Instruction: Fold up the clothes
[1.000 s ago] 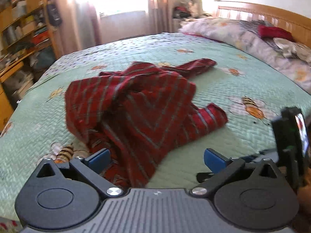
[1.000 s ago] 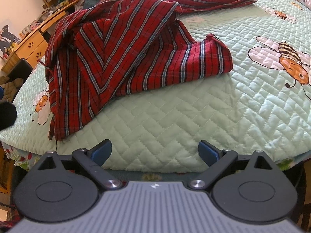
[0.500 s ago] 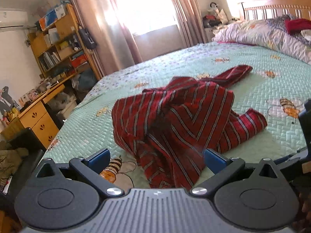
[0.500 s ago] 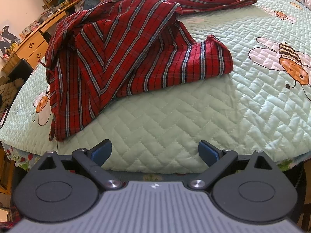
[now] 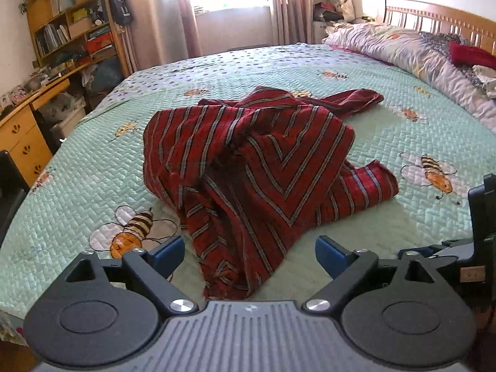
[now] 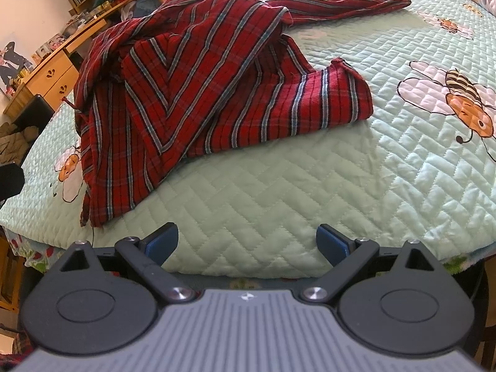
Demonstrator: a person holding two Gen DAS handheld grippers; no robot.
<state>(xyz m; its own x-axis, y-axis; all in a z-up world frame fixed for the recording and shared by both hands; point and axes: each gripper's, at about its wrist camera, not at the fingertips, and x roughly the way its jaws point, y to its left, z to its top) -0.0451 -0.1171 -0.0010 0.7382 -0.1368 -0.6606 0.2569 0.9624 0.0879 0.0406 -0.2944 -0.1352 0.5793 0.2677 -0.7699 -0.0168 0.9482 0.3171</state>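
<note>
A red striped shirt (image 5: 260,167) lies crumpled in a heap on the green quilted bedspread (image 5: 77,186); it also shows in the right wrist view (image 6: 198,86). One sleeve (image 5: 350,99) stretches toward the far right. My left gripper (image 5: 249,252) is open and empty, just above the shirt's near hem. My right gripper (image 6: 246,241) is open and empty over bare quilt (image 6: 279,186) near the bed's front edge, short of the shirt. The right gripper's body (image 5: 458,248) shows at the right edge of the left wrist view.
Pillows and a folded duvet (image 5: 418,49) lie along the wooden headboard (image 5: 440,21) at the far right. A desk with drawers (image 5: 21,136) and bookshelves (image 5: 71,28) stand left of the bed. The bed's front edge (image 6: 279,274) is just before my right gripper.
The left gripper has swung back and turned, so the shirt now sits centred in front of it. The right gripper and the shirt have barely moved.
</note>
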